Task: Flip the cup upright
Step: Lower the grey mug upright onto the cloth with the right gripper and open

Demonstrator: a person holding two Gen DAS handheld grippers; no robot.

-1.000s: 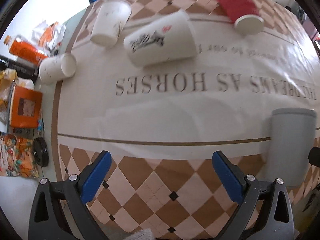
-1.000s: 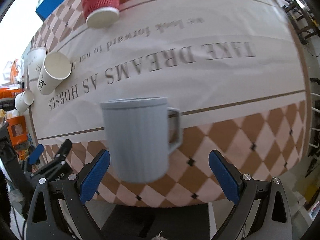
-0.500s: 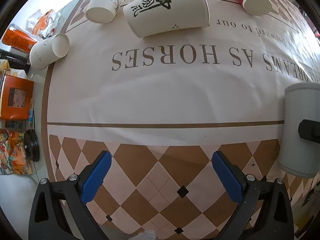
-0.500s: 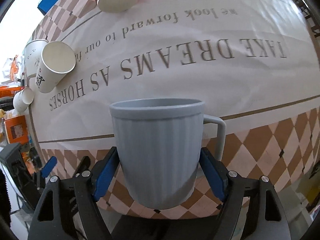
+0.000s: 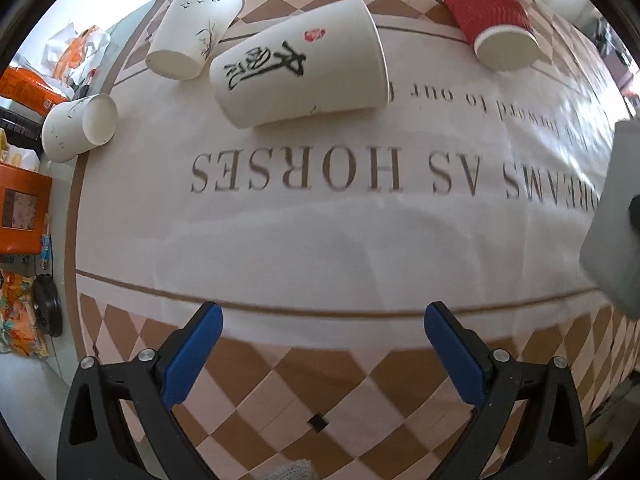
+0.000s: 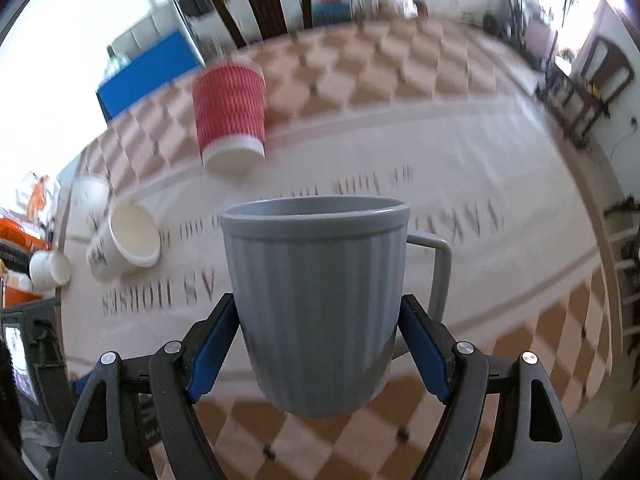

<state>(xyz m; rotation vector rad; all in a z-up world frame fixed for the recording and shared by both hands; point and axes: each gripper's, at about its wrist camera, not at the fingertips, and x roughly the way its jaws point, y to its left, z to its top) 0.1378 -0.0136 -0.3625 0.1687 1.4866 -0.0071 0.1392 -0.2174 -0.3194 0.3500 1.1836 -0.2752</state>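
Both grippers are basically the same build: the left gripper has chunky black plastic arms with triangular cutouts, silver round screw heads near the joints, and flat bright-blue pads lining each finger. The right gripper matches it (same black frame, same silver screws, same blue pads), plus some faint embossed lettering at about 7 o'clock, too blurry to read.

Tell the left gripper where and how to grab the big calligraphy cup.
Grip the calligraphy cup across its mid-body, coming from above. It lies on its side, rim toward the red cup, so its round wall faces up. The left gripper is open.
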